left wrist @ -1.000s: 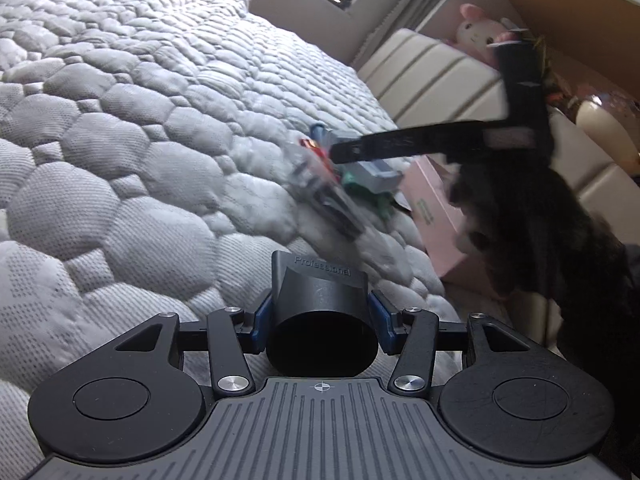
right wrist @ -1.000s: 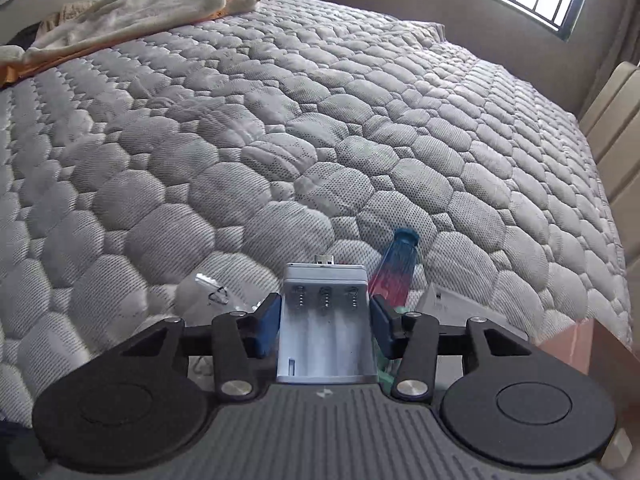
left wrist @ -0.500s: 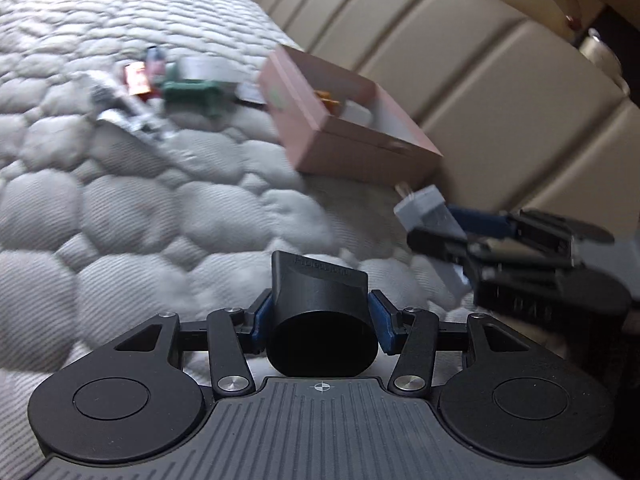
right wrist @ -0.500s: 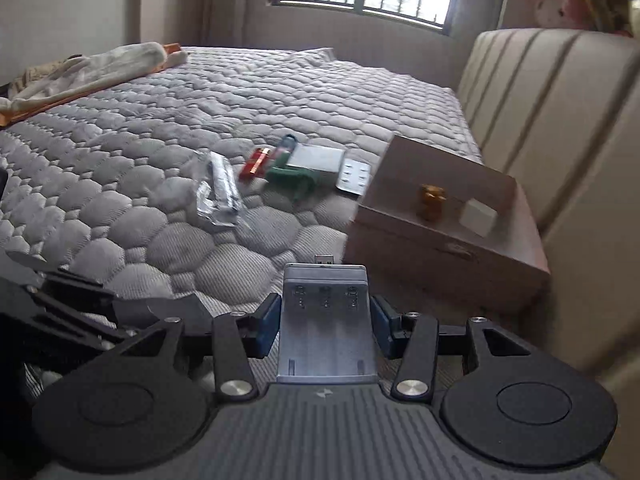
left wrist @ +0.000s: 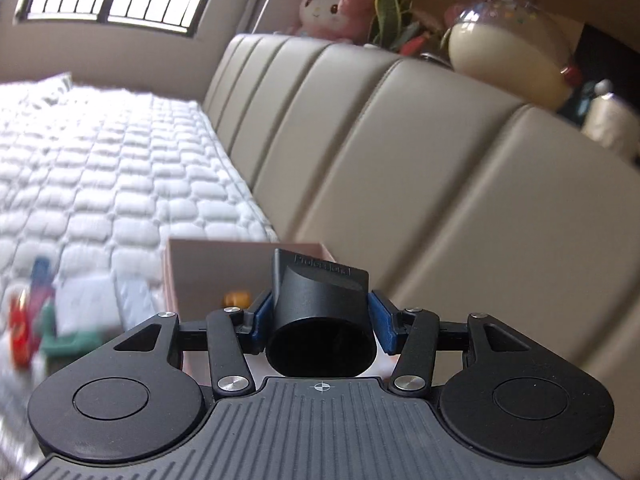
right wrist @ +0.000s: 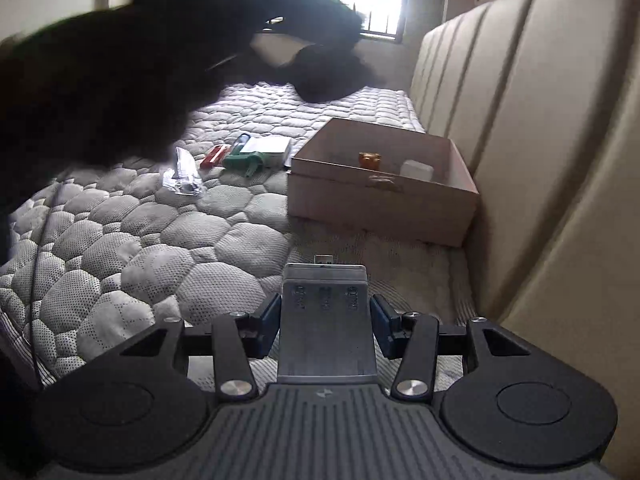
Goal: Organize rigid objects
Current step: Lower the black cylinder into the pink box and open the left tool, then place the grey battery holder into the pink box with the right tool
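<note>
Box (right wrist: pixel 384 200) at frame center, two bits already inside. Charger (right wrist: pixel 326 320) clamped in right gripper (right wrist: pixel 325 322), nozzle (left wrist: pixel 320 320) clamped in left gripper (left wrist: pixel 320 322). Pile (right wrist: pixel 232 158) left of box not yet sorted, so roughly halfway.

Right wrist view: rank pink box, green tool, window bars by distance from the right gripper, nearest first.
From the right gripper:
1. Pink box, ahead, slightly right, against the headboard.
2. Green tool, beyond the box's near wall, ahead-left on the mattress.
3. Window bars, far wall.
</note>
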Motion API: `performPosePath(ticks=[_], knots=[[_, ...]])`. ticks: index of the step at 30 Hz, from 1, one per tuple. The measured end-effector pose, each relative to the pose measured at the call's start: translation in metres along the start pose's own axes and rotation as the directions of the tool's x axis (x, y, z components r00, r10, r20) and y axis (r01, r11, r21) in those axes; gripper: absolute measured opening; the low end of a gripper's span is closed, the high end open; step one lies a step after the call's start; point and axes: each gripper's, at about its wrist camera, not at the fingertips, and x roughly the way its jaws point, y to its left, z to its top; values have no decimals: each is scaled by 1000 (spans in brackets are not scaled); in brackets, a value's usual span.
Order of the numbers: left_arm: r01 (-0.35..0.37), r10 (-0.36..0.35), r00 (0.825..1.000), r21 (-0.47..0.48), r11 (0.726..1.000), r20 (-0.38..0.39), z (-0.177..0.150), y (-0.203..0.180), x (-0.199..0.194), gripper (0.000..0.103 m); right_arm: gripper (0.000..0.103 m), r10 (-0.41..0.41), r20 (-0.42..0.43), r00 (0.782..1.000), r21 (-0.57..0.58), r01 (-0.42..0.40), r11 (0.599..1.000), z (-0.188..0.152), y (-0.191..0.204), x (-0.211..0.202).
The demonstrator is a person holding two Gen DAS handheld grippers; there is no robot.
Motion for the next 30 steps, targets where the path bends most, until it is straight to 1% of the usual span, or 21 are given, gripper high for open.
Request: performPosePath(ticks=[2, 3, 5, 8, 12, 14, 16, 18, 20, 23, 25, 27, 30], knots=[[-70, 71, 996, 14, 997, -61, -3, -3, 28, 54, 48, -15, 6, 1000, 3, 15, 1000, -4, -4, -4], [-93, 94, 993, 13, 996, -79, -8, -3, 37, 53, 48, -21, 11, 1000, 4, 21, 1000, -6, -5, -6], [-109, 110, 991, 14, 994, -83, -16, -3, 44, 53, 48, -29, 20, 999, 7, 29, 1000, -9, -10, -9], [-107, 108, 992, 19, 994, -63, -22, -3, 38, 53, 48, -33, 21, 999, 19, 33, 999, -13, -18, -10], [-86, 87, 995, 17, 996, -46, -27, 2, 12, 53, 48, -43, -8, 999, 40, 43, 998, -15, -25, -3], [-68, 69, 997, 14, 998, -43, -34, 10, -5, 53, 48, -42, -15, 999, 49, 43, 998, -15, -26, 1], [-66, 66, 997, 17, 998, -47, -42, 16, -19, 53, 48, -35, -24, 999, 56, 36, 998, -14, -27, 6], [-72, 72, 996, 7, 997, -55, -56, 26, -38, 53, 48, -30, -36, 999, 58, 32, 998, -11, -27, 10], [-83, 82, 995, -22, 996, -64, -72, 39, -60, 53, 48, -29, -47, 998, 62, 31, 998, -5, -27, 14], [-106, 102, 993, -70, 992, -57, -95, 58, -93, 53, 48, -28, -41, 999, 66, 30, 997, 10, -30, 20], [-124, 119, 991, -110, 986, -53, -106, 73, -114, 53, 48, -60, -10, 998, 51, 61, 997, 31, -34, 24], [-137, 130, 990, -148, 979, -53, -115, 86, -132, 53, 48, -104, 43, 994, 51, 101, 994, 58, -40, 28], [-161, 153, 986, -194, 968, -60, -128, 105, -150, 53, 48, -156, 119, 981, 104, 144, 984, 110, -53, 39]])
